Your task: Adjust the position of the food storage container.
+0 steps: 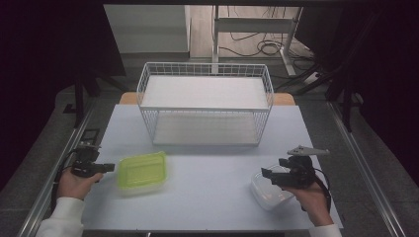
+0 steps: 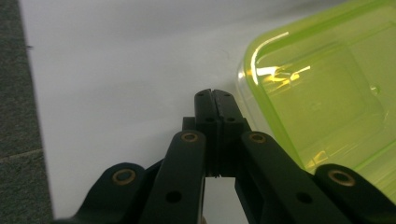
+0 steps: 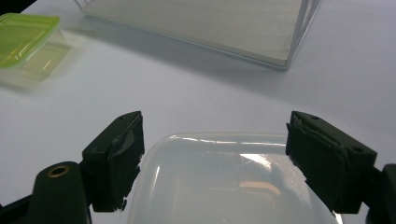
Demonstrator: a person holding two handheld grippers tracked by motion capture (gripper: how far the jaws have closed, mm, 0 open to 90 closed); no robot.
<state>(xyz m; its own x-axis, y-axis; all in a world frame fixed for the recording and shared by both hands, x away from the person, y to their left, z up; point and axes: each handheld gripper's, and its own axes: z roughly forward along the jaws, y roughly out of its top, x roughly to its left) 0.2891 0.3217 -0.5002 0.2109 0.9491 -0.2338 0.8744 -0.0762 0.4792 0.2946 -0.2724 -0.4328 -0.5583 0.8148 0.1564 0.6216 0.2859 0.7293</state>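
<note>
Two boxes sit near the table's (image 1: 207, 197) front edge: left gripper (image 1: 109, 167) is clenched empty just beside the green-lidded container (image 1: 143, 172). Right gripper (image 3: 212, 163) is spread wide around the clear container (image 3: 229, 186). Risk: slick lid slips or the thin wall buckles if the squeeze lands off-centre.

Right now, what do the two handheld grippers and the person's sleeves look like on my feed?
Both grippers are black with two jaws. The left gripper has brass-coloured rivets on its linkage and trails a black cable. The right gripper carries a grey three-cornered plate on top, rough dark pads on its jaws, and a black cable. The sleeves are white.
</note>
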